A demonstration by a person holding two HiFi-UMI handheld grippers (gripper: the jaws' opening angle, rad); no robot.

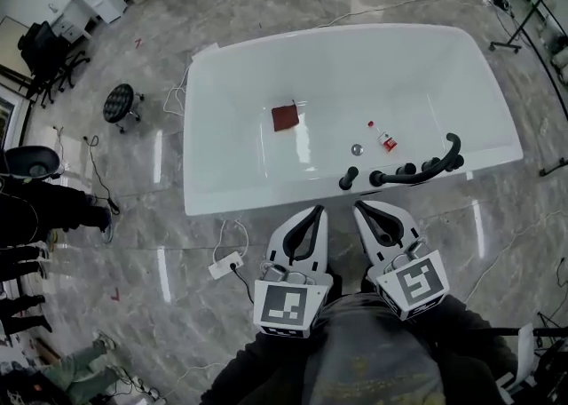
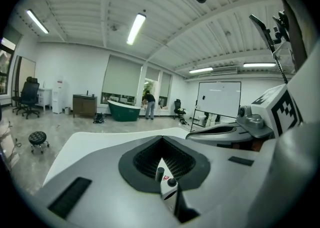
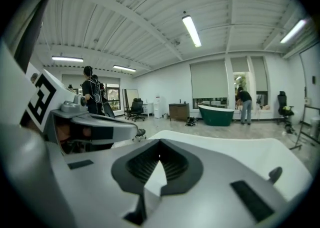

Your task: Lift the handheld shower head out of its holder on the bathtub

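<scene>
Both tongs pressed together, empty. Left gripper (image 1: 317, 210) and right gripper (image 1: 360, 206) hover short of bathtub (image 1: 248, 202). Shower head (image 1: 424, 170) lies on near rim, right side. We'd spread right jaws first, straddle handle squarely, lift straight up.

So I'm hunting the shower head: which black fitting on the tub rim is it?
The long curved one, the shower head, right of the short upright knob standing alone.
</scene>
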